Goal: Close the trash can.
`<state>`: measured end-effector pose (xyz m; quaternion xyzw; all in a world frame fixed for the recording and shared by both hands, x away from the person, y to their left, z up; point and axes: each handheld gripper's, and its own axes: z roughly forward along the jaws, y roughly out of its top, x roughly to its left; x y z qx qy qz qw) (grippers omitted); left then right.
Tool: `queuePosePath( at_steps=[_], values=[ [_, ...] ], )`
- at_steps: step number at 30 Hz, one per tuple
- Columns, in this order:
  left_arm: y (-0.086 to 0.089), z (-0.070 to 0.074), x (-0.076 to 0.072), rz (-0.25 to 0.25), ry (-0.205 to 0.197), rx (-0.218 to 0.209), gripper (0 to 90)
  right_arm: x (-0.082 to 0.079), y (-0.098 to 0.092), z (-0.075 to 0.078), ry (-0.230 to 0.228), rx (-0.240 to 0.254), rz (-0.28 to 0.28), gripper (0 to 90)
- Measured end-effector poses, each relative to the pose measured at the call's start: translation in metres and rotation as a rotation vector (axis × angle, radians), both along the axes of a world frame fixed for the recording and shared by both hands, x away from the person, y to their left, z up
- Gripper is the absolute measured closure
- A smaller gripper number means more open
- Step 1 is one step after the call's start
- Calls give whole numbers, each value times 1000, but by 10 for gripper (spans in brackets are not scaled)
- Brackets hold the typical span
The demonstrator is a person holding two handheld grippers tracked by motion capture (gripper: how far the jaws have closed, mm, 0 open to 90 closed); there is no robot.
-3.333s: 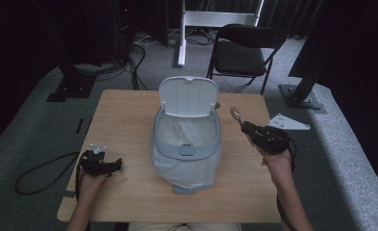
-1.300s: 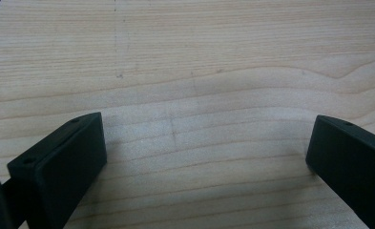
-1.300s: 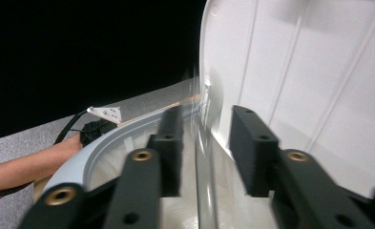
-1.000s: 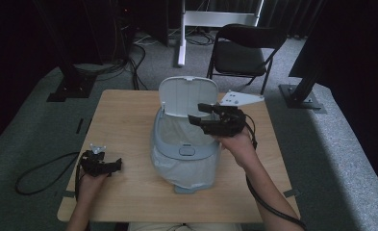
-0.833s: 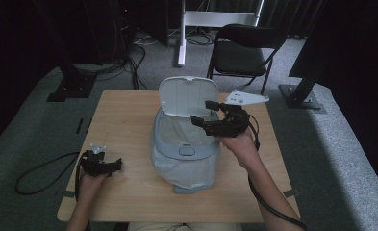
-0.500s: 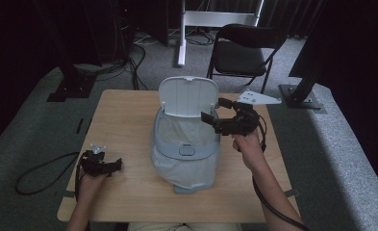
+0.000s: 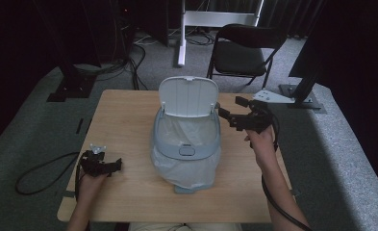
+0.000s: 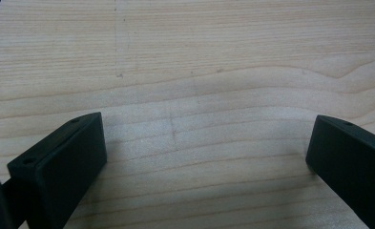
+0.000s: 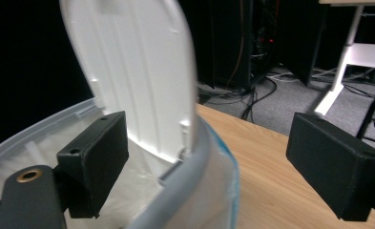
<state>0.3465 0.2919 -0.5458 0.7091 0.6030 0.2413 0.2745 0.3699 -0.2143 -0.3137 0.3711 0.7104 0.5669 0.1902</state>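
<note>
Bin point(image 7: 186, 149) with a white liner stands at the centre of the table point(image 7: 129, 115), its white lid point(image 7: 188, 96) raised upright at the bin's twelve o'clock edge. Nearest the person, at about eight o'clock from the bin, the left gripper point(image 7: 110, 166) rests on the tabletop with its jaws set wide apart on nothing; the left gripper view confirms this, with bare wood grain point(image 8: 199, 95) between the two black jaws. Farther out, at two o'clock from the bin, the right gripper point(image 7: 230, 113) is held above the table beside the rim point(image 7: 216, 126), near the lid's hinge corner, jaws spread and gripping nothing. The step in hand appears to be taking hold of the lid or the rim at that corner. To do it well, the open jaws should straddle the thin lid edge squarely, one jaw inside and one outside, before closing, and should stay clear of the loose liner point(image 7: 186, 130) so the plastic is not pinched or dragged. The high view gives the overall layout and the gap between gripper and bin; the right gripper view supplies what that view cannot resolve, one jaw over the lined interior just beside the lid point(image 9: 137, 71), the other well outside the rim point(image 9: 185, 191). Beyond the table stands a folding chair point(image 7: 244, 53).
</note>
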Motion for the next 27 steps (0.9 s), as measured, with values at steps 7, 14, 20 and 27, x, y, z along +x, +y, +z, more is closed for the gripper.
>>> queuePosePath(
  at_steps=[7,14,20,27],
  values=[
    [0,0,0,-2,0,0,0,11,-12,-5,21,4,-46,136],
    [0,0,-1,7,-1,-1,0,33,-19,-6,45,10,-80,136],
    [-1,0,0,10,-1,-2,0,53,-17,5,67,14,-81,136],
    [-1,0,0,10,0,-2,0,73,-10,20,84,42,-55,136]
  ],
)
